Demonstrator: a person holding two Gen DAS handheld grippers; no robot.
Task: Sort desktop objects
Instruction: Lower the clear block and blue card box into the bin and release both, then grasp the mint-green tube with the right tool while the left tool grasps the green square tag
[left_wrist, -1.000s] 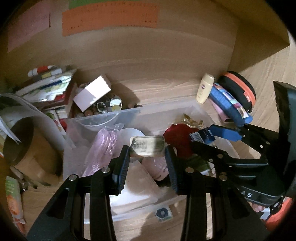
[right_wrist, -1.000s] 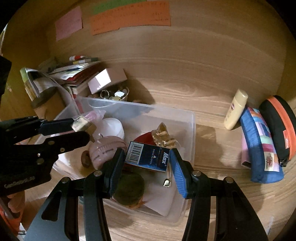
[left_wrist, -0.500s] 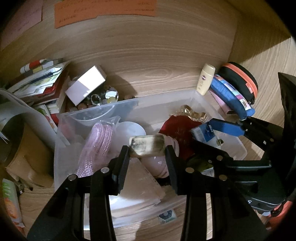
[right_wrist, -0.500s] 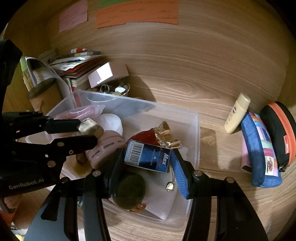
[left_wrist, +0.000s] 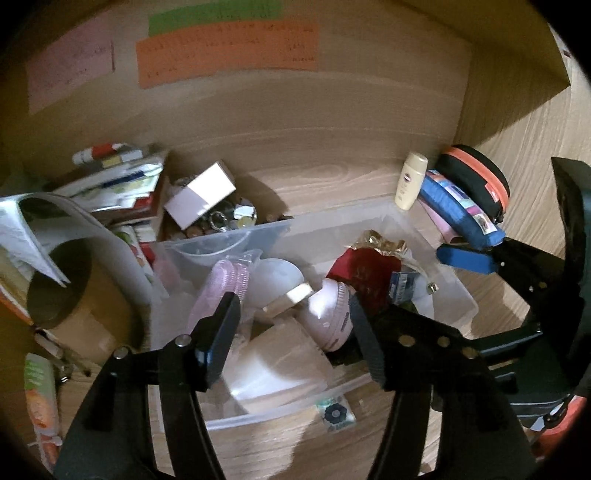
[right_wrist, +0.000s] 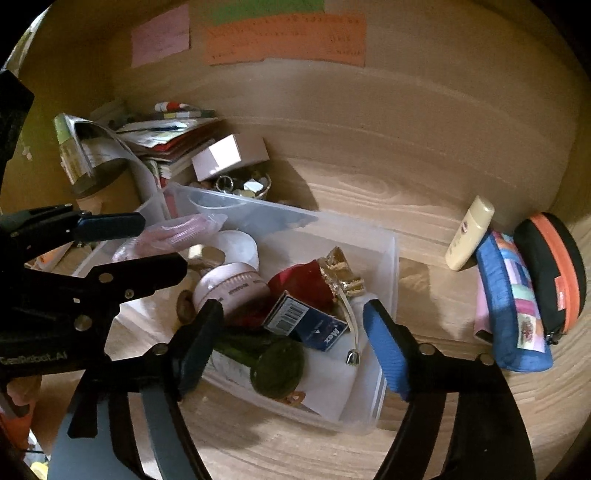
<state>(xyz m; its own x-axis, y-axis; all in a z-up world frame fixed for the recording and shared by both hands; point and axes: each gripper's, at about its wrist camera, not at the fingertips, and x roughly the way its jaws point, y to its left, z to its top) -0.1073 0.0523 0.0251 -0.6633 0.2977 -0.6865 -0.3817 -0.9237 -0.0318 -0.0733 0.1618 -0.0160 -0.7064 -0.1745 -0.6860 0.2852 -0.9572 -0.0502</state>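
Note:
A clear plastic bin (left_wrist: 463, 295) (right_wrist: 386, 295) sits on the wooden desk and holds mixed items. My left gripper (left_wrist: 293, 317) is open and empty above the bin; it also shows in the right wrist view (right_wrist: 155, 247). A small gold-and-white block (left_wrist: 291, 297) (right_wrist: 207, 254) lies in the bin beside a pink jar (left_wrist: 330, 312) (right_wrist: 231, 286). My right gripper (right_wrist: 293, 330) is open and empty above the bin. A blue Max box (right_wrist: 308, 321) (left_wrist: 402, 286) lies in the bin between a red pouch (right_wrist: 303, 282) and a dark green jar (right_wrist: 275, 365).
A cream bottle (right_wrist: 469, 232), a blue pencil case (right_wrist: 513, 302) and a black-and-orange case (right_wrist: 554, 273) lie right of the bin. A pink box (right_wrist: 229, 155), a dish of small items (right_wrist: 240, 182), stacked booklets (right_wrist: 166, 136) and a cardboard tube (left_wrist: 62, 291) crowd the left.
My left gripper opened and dropped the gold-and-white block into the bin. My right gripper opened and dropped the blue Max box into the bin. Both grippers pulled back slightly.

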